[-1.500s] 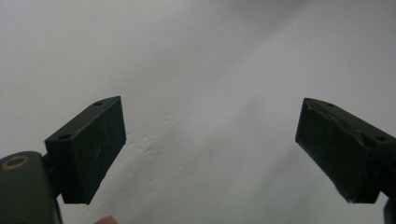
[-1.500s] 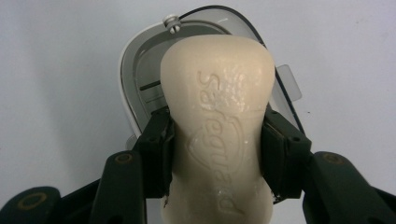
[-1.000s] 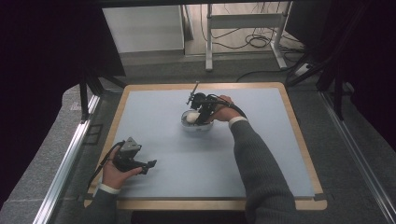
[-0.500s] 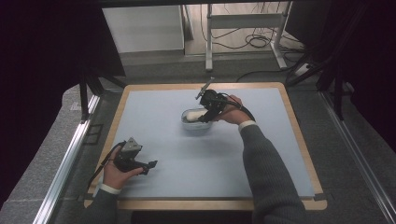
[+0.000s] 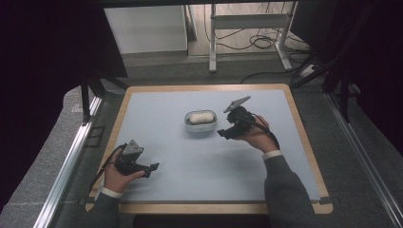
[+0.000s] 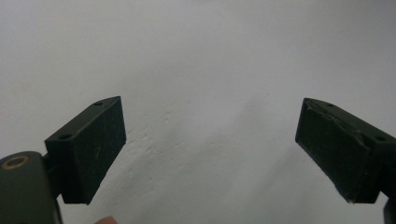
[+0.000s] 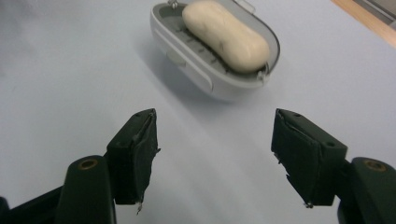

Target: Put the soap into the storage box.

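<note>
Soap dish [image 5: 200, 122]: white/grey oval tray, sits just past mat centre, toward 12 o'clock. In right gripper view [image 7: 215, 51] it's ahead of the jaws at abt 12–1 o'clock, ribbed grey insert visible.
Soap bar [image 5: 201, 117]: cream, oblong, lying inside the dish along its length; also clear in right gripper view [image 7: 225, 35].
Right gripper [image 5: 224, 133]: held in right hand [image 5: 256, 137] at abt 3 o'clock of the dish, near but not touching. Jaws spread wide, nothing btwn them; in its own view [image 7: 215, 156] both pads are apart over bare mat, dish beyond the tips.
Left gripper [image 5: 153, 167]: in left hand [image 5: 119, 175] at abt 7 o'clock of the mat, well apart from dish. Jaws spread, empty; own view [image 6: 210, 149] has pale mat btwn the two black pads.
Mat [image 5: 157, 142]: light blue-grey sheet w/ wooden border [image 5: 204, 88].
Sleeves: grey, both forearms enter from 6 o'clock.
Floor beyond: cables [image 5: 256, 42] and white frame legs at 12 o'clock.
</note>
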The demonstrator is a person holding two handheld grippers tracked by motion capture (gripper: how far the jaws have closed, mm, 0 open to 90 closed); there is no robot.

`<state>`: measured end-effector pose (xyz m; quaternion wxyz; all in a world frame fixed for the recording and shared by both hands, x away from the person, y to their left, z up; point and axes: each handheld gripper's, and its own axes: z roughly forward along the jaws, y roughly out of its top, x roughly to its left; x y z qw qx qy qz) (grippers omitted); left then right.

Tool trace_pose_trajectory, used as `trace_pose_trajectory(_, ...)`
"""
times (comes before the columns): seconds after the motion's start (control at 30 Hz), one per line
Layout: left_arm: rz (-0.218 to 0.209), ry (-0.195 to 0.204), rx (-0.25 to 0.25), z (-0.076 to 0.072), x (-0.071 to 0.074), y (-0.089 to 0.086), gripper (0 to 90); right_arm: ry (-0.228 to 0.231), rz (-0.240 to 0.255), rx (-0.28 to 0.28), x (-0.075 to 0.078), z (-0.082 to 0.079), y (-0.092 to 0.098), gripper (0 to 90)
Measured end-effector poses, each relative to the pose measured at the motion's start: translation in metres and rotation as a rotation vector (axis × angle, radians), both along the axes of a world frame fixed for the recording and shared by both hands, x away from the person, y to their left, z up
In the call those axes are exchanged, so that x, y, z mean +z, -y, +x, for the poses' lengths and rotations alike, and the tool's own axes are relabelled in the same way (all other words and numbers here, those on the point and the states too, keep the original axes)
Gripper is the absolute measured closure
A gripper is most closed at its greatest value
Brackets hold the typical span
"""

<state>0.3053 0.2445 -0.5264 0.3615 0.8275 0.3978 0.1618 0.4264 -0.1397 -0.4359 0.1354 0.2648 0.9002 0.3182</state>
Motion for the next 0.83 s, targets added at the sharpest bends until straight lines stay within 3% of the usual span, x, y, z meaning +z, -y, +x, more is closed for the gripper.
trace_pose_trajectory(0.2,-0.003,0.005,0.003,0.0,0.0,0.0,9.1,0.022,0.048,-0.057,-0.015,-0.029,0.035,29.5)
trace_pose_trajectory(0.4,-0.007,0.011,0.011,0.0,0.001,0.0,9.1,0.019,0.099,-0.158,-0.033,-0.055,0.067,28.9)
trace_pose_trajectory(0.5,-0.006,0.014,0.011,-0.001,0.001,-0.001,9.1,0.02,0.087,-0.171,-0.036,-0.059,0.072,28.0)
trace_pose_trajectory(0.6,-0.007,0.022,0.014,-0.001,0.002,-0.002,9.1,0.037,0.116,-0.184,-0.035,-0.061,0.074,27.9)
trace_pose_trajectory(0.83,-0.007,0.026,0.013,-0.002,0.002,-0.002,9.1,0.094,0.122,-0.205,-0.036,-0.065,0.078,24.2)
